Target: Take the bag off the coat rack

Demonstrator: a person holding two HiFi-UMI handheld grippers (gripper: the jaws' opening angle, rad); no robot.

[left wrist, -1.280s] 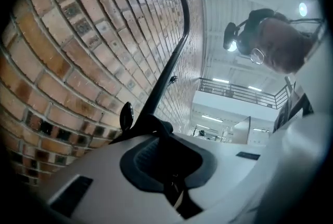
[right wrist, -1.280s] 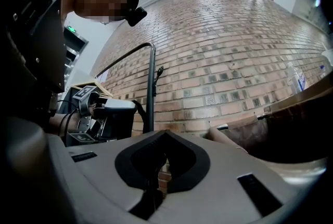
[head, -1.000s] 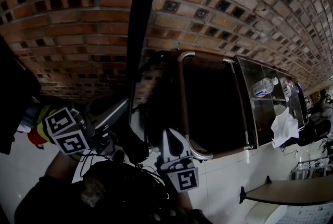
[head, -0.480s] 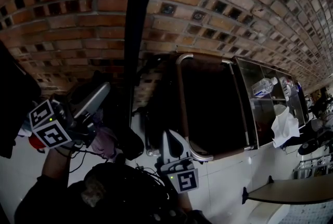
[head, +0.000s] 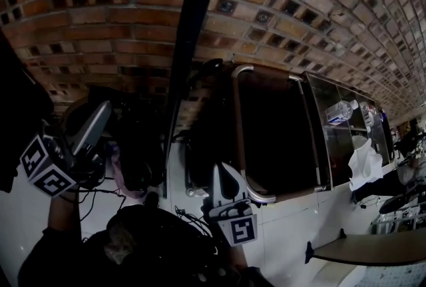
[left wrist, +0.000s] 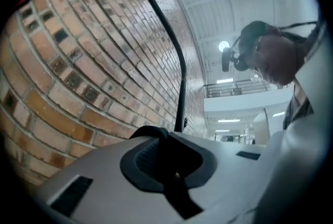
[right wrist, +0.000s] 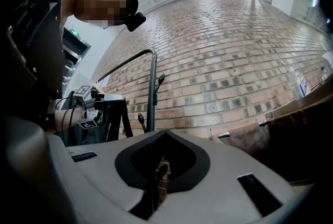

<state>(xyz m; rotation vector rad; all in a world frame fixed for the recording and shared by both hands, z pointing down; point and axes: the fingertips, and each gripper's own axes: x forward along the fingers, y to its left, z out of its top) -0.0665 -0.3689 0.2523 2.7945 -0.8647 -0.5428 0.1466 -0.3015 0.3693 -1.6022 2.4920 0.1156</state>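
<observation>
The coat rack's black pole (head: pixel 193 32) rises in front of the brick wall; it also shows as a thin pole (left wrist: pixel 171 46) in the left gripper view and as a pole with hooks (right wrist: pixel 152 90) in the right gripper view. Left of the pole hangs the dark bag (head: pixel 136 146). My left gripper (head: pixel 106 111) is shut on the bag's black strap (left wrist: pixel 151 133), which loops over its closed jaws. The right gripper view shows that strap (right wrist: pixel 112 114) hanging from it. My right gripper (head: pixel 226 179) sits lower, right of the pole, shut with nothing in it.
A brick wall (head: pixel 80 6) stands close behind the rack. A dark cabinet with a metal frame (head: pixel 236 119) sits right of the pole, then shelves with a water bottle (head: pixel 339 111) and a white cloth (head: pixel 365 162). A wooden tabletop (head: pixel 373 246) is at lower right. Cables (head: pixel 186 219) hang near me.
My left gripper has swung left and away from the pole, still shut on the strap, and the bag has come with it. The right gripper has barely moved.
</observation>
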